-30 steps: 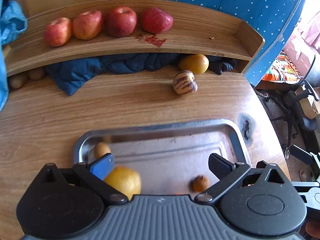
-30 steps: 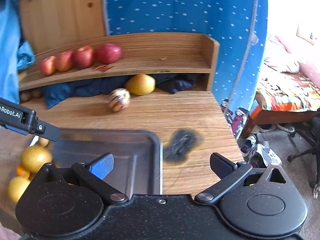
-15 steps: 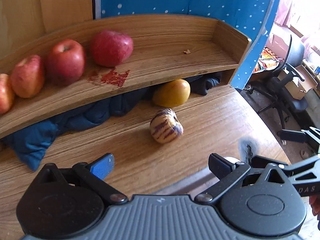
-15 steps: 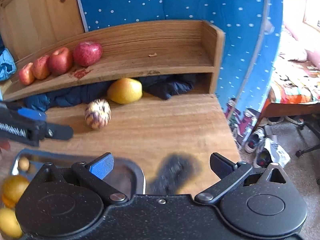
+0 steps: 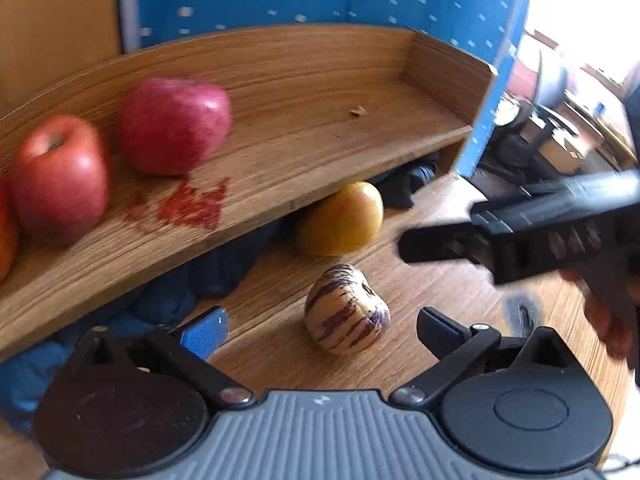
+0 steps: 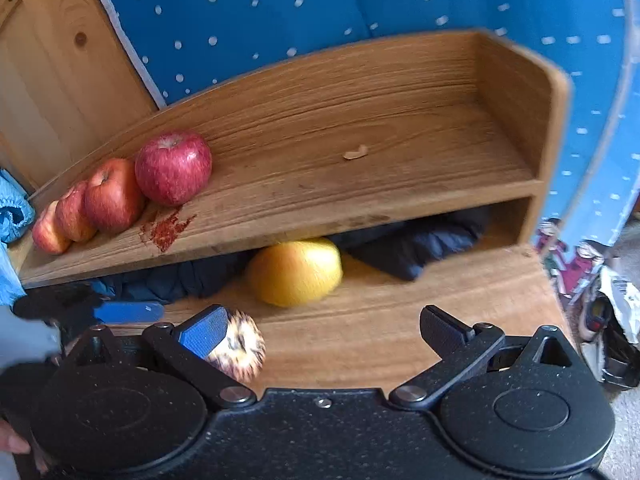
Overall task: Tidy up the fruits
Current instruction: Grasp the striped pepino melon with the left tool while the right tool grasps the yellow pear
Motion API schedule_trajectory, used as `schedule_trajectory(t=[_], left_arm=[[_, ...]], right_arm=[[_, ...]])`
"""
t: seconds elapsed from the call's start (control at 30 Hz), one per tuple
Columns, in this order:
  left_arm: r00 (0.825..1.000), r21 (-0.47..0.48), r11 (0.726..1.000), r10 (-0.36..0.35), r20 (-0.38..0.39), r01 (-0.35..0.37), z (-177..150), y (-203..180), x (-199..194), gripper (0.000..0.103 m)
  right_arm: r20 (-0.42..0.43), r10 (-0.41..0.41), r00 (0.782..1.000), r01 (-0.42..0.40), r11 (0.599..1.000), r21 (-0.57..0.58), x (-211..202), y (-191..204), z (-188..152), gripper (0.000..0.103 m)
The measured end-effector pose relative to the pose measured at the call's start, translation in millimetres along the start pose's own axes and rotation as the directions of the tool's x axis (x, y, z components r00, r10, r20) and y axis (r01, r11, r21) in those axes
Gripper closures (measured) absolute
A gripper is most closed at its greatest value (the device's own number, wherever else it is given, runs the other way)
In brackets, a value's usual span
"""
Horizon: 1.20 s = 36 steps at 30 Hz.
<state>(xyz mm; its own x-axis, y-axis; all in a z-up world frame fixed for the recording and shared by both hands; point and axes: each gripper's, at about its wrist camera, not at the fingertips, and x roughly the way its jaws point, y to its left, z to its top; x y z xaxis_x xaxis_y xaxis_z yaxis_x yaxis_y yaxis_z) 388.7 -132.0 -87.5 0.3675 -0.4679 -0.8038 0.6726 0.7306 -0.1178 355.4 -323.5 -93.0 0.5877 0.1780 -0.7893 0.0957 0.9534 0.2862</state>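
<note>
I see four red apples (image 6: 120, 196) lined up on the shelf (image 6: 360, 184), so that part looks done. Below the shelf, a yellow fruit (image 6: 296, 272) and a stripy fruit (image 5: 346, 314) sit loose on the table (image 5: 460, 296). My left gripper (image 5: 320, 328) and right gripper (image 6: 320, 328) are spread wide, holding nothing. I think these two are left.

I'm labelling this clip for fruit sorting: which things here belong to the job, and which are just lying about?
Job: red apples on the shelf, yellow fruit, striped fruit, left gripper, right gripper.

Lying about: dark blue cloth, red stain, small scrap.
</note>
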Motion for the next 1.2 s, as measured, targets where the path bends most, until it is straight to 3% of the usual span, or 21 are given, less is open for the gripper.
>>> schedule_trajectory(t=[0.27,0.57,0.8,0.97,1.2], left_arm=[[0.994,0.006,0.994,-0.109,-0.023,0.110,2,2,17,0.007],[0.995,-0.011,0.996,-0.092,-0.048,0.092,5,9,29,0.019],[0.995,-0.045,0.995,-0.093,-0.035,0.091,4,14,27,0.020],[0.995,-0.043,0.994,-0.098,-0.029,0.097,1,8,23,0.040],[0.994,-0.063,0.994,-0.096,-0.043,0.093,0,3,19,0.048]], right_arm=[[-0.076,0.015,0.997,-0.019,0.999,-0.045,43,13,22,0.006],[-0.083,-0.015,0.996,0.011,0.998,-0.055,67,20,29,0.015],[-0.075,-0.026,0.997,0.021,0.998,-0.058,74,26,28,0.021],[-0.062,-0.025,0.998,0.020,0.997,-0.073,65,25,20,0.027],[-0.050,-0.014,0.999,0.012,1.000,-0.029,57,17,15,0.027]])
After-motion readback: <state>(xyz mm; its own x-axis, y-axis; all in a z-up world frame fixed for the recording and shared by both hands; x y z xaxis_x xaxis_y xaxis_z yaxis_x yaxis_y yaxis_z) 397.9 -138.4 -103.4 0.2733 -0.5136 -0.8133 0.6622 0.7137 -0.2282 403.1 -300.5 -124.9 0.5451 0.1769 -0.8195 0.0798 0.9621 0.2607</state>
